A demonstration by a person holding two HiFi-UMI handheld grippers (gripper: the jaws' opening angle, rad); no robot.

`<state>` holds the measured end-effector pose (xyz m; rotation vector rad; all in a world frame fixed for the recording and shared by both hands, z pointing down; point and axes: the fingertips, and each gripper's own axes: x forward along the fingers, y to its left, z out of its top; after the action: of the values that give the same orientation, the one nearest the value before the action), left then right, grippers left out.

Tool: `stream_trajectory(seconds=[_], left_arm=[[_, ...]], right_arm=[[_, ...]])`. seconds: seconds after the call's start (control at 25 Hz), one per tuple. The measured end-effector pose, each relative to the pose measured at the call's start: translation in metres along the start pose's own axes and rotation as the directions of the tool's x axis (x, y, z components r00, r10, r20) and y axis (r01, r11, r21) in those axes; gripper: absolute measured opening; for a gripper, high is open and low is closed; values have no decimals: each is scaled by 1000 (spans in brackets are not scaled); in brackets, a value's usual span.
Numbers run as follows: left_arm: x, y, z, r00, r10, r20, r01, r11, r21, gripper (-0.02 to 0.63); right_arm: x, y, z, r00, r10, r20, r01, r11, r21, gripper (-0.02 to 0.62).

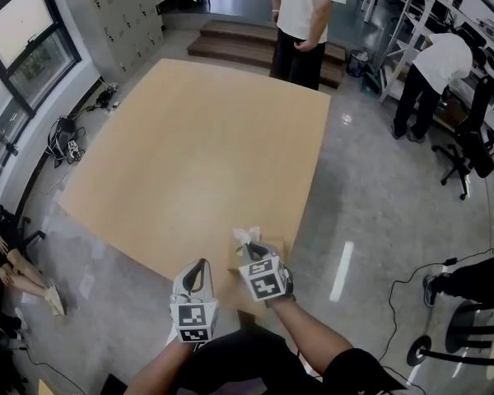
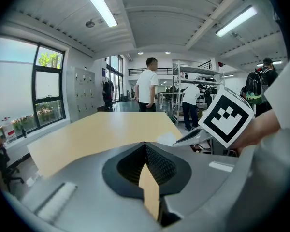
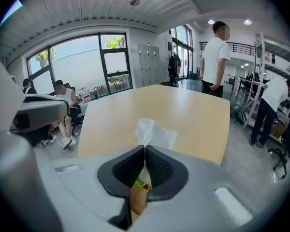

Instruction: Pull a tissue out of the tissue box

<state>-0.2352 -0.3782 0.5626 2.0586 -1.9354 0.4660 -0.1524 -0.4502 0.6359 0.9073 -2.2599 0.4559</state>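
A white tissue sticks up just beyond my right gripper, whose jaws are shut on its lower part. Through the gap below the tips I see the tan tissue box with green and red print. In the head view the tissue stands at the near edge of the wooden table, with the right gripper on it and the box mostly hidden. My left gripper hovers to the left, off the table's near edge, its jaws shut with nothing between them.
One person stands at the table's far edge and another bends over shelving at the right. A seated person is at the left by the windows. An office chair and floor cables are around.
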Motion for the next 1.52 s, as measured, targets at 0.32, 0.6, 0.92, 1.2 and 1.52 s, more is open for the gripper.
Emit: stream_trajectory(seconds=[0.32, 0.6, 0.92, 1.2, 1.52], left_arm=[[-20, -1, 3, 998, -23, 50, 24, 1000, -14, 18], [-62, 1, 8, 992, -60, 111, 63, 998, -21, 18], [-138, -15, -10, 982, -115, 151, 121, 992, -26, 18], [-212, -46, -45, 968, -194, 162, 200, 980, -23, 18], [-267, -86, -76, 957, -252, 146, 262, 963, -57, 18]], right_arm=[[-44, -3, 23, 984, -69, 164, 60, 996, 61, -2], [-109, 29, 44, 943, -107, 315, 82, 992, 91, -2], [-171, 91, 5, 920, -118, 374, 88, 991, 97, -3], [-231, 143, -49, 910, -163, 382, 125, 985, 122, -3], [-293, 168, -103, 904, -211, 372, 166, 975, 150, -3]])
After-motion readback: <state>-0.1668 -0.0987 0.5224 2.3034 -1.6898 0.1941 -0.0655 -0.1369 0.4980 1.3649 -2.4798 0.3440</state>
